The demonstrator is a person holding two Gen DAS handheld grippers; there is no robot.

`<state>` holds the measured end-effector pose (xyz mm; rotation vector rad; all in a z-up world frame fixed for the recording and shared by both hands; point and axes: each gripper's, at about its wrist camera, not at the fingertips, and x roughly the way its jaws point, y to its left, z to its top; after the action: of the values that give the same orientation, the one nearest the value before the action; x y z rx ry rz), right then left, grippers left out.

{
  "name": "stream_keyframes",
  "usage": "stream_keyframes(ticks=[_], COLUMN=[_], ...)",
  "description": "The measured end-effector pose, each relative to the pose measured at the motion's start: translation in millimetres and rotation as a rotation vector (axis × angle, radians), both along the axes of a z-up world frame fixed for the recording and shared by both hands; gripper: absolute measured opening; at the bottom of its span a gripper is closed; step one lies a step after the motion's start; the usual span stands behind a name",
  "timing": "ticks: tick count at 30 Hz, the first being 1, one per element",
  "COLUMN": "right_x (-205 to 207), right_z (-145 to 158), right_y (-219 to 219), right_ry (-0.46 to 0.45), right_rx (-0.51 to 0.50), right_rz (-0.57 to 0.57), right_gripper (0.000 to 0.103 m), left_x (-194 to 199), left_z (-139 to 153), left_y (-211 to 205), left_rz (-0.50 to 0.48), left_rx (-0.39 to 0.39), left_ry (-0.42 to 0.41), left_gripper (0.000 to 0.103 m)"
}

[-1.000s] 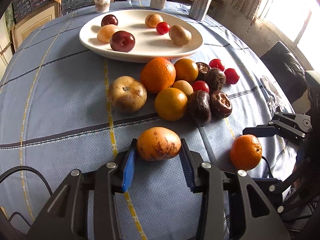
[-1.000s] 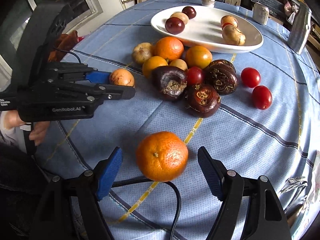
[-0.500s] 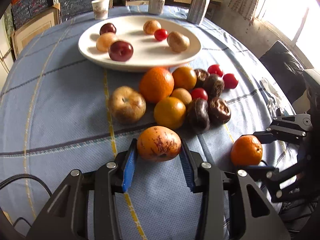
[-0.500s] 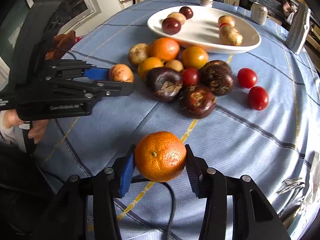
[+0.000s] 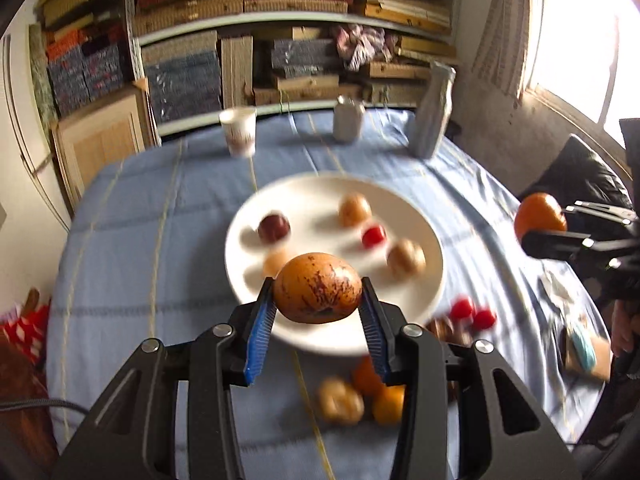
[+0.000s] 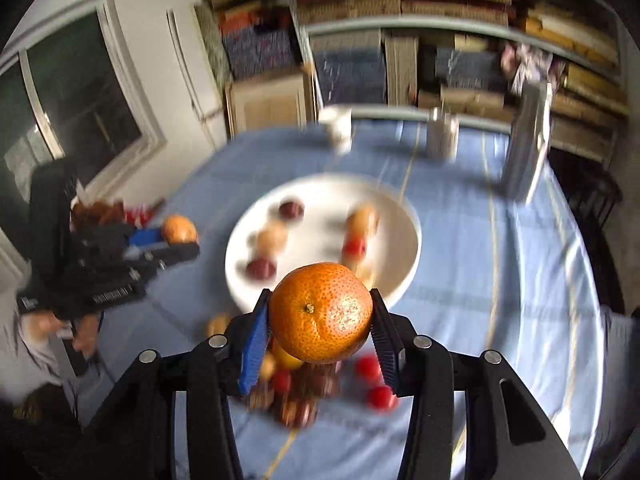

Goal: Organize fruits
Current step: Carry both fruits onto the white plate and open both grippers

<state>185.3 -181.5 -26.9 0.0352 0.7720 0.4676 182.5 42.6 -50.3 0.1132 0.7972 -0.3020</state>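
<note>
we see both grippers tilted down over the plate (image 5: 432,280): left gripper (image 5: 318,312) clamps speckled fruit (image 5: 318,294) btwn its pads, right gripper (image 6: 320,330) clamps orange (image 6: 320,312) (bg blurry).

My left tool (image 5: 318,312) is clamped, both blue pads pressing what sits between them, fingers pitched downward and raised clear of the desk. My right tool (image 6: 320,334) is likewise closed tight on its load, tilted down and held aloft. A hand (image 6: 82,330) grips the left tool's handle from below.
</note>
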Motion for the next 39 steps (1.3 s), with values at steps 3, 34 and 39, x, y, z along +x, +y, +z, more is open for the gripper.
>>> stream_keyframes(ticks=[3,34,39], right_x=[28,77,72], right_z=[-3,-122,-113], right_y=[6,95,93], right_ry=[0.003,0.221,0.197], right_rx=[0.004,-0.089,-0.083], right_rz=[0.006,0.186,0.180], right_gripper=[0.048,0.049,0.057], left_x=[22,182,178], left_z=[-3,-99,-94], left_y=[-5,-55,-52], left_rz=[0.004,-0.034,-0.018], left_rx=[-0.003,-0.014,-0.010], left_ry=[0.006,0.249,0.228], left_gripper=[0.040,0.051,0.065])
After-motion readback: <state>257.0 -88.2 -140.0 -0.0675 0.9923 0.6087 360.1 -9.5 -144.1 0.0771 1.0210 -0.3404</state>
